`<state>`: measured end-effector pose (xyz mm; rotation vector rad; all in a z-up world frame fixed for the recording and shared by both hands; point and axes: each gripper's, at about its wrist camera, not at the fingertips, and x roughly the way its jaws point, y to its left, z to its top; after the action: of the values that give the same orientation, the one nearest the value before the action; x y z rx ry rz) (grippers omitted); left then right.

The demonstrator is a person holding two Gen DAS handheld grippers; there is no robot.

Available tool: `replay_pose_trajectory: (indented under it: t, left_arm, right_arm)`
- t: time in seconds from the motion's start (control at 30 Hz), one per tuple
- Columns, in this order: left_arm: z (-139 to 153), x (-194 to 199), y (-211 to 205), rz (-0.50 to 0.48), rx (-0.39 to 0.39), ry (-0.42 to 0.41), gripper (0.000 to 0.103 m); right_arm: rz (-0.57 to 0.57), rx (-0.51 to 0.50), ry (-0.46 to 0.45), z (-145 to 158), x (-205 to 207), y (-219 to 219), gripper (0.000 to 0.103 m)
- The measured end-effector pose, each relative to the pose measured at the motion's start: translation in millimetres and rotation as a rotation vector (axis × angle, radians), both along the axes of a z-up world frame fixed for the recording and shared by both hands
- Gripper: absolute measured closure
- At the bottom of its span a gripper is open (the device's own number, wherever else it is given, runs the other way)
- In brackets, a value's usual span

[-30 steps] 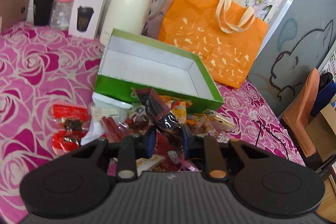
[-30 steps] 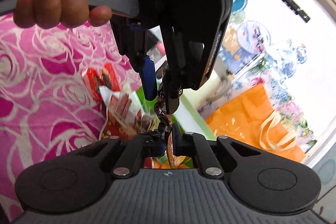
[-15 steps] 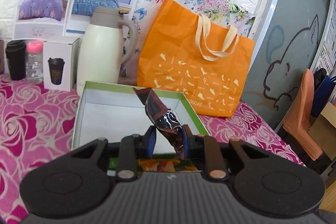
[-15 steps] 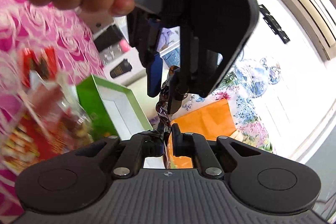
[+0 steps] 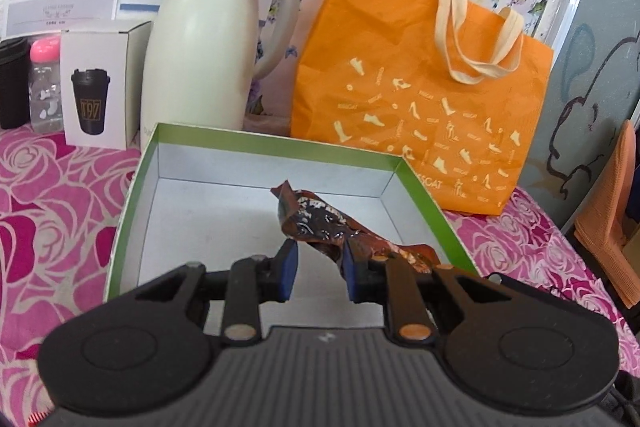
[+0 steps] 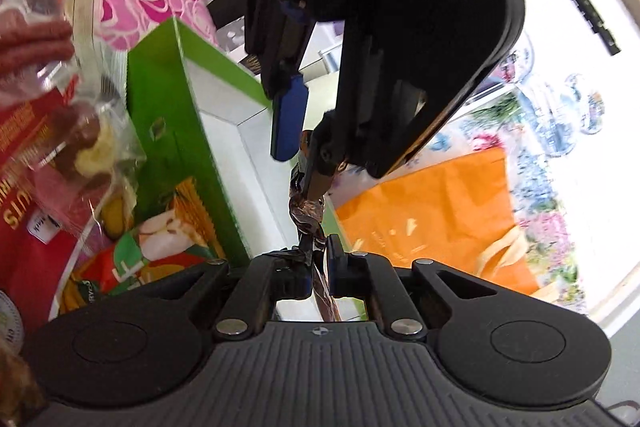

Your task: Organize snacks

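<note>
The green box's (image 5: pixel 132 195) near wall is hiding behind the left hand-held gripper (image 5: pixel 318 269). The snack pile (image 6: pixel 76 155) is blurring, running off the left edge, and the black cup (image 5: pixel 12 83) is getting cropped too.

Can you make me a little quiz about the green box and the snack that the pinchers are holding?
1. True or false: the green box is packed full of snacks.
2. What colour is the bag that stands behind the box? A) blue B) orange C) black
3. How many grippers are pinching the brown snack packet?

Key
1. False. The white inside that shows has no snacks lying in it.
2. B.
3. Two. The left gripper and the right gripper both grip it, over the box.
</note>
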<state>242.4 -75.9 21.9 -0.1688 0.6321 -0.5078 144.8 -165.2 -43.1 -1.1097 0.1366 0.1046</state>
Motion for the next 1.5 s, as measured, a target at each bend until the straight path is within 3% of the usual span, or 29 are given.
replay_pose_trajectory:
  t: [0.13,0.17,0.2,0.23,0.27,0.3,0.43,0.47,0.53,0.73,0.8,0.87,0.9,0.93,1.03,1.23,1.33,1.5]
  left_arm:
    - [-3.3,9.5,3.2,0.031,0.015,0.005,0.084]
    - [-4.2,11.9,5.1,0.043,0.016,0.012,0.085]
    - [-4.6,13.5,8.0,0.051,0.014,0.020,0.085]
    - [-4.4,13.8,11.8,0.058,0.008,0.025,0.085]
    - [-3.4,12.6,15.9,0.066,0.003,0.022,0.085]
    - [-1.4,9.6,20.3,0.078,0.003,0.011,0.084]
    - [11.1,-4.9,38.5,0.119,0.008,-0.044,0.059]
    - [15.5,-11.0,44.1,0.129,0.010,-0.064,0.059]
    - [25.3,-26.7,57.9,0.150,0.009,-0.101,0.049]
    - [35.7,-107.2,110.1,0.205,-0.004,-0.164,0.043]
    - [28.3,-135.7,121.8,0.215,0.016,-0.152,0.042]
    - [15.9,-157.6,132.6,0.221,0.035,-0.112,0.042]
    - [8.4,-166.1,137.7,0.224,0.028,-0.081,0.042]
    - [-0.5,-172.3,142.4,0.230,0.011,-0.042,0.042]
    - [-23.5,-180.5,150.0,0.212,-0.034,0.068,0.042]
    - [-40.6,-186.5,123.9,0.092,-0.014,0.111,0.042]
    - [-49.4,-181.4,107.8,0.030,0.003,0.128,0.042]
    - [-65.1,-161.6,91.3,-0.023,-0.051,0.175,0.042]
  right_arm:
    - [0.008,0.020,0.007,2.9,6.6,-2.4,0.092]
    - [0.012,0.032,0.005,5.2,9.2,-3.8,0.087]
    - [0.014,0.056,0.002,8.5,9.2,-5.7,0.072]
    - [0.014,0.088,0.001,12.6,8.8,-8.0,0.044]
    - [0.015,0.134,-0.006,16.9,12.4,-10.2,0.027]
    - [0.021,0.181,-0.012,22.0,10.7,-14.0,0.000]
    - [0.027,0.378,0.017,45.1,3.9,-30.8,0.000]
    - [0.016,0.408,0.010,48.4,-1.5,-32.4,0.000]
    - [-0.003,0.428,-0.025,53.3,-14.0,-34.1,0.000]
    - [0.061,0.578,-0.034,62.6,-88.1,-36.2,0.000]
    - [0.086,0.626,0.003,62.3,-112.3,-31.8,0.007]
    - [0.122,0.671,0.081,58.6,-131.0,-24.1,0.023]
    - [0.143,0.680,0.130,53.7,-141.5,-17.6,0.037]
    - [0.160,0.676,0.173,48.3,-147.0,-11.5,0.052]
    - [0.178,0.613,0.247,28.8,-161.3,9.7,0.072]
    - [0.112,0.522,0.355,-0.4,-161.2,33.0,0.074]
    - [0.085,0.491,0.356,-5.1,-154.7,38.8,0.073]
    - [0.078,0.377,0.319,-14.2,-145.2,51.3,0.068]
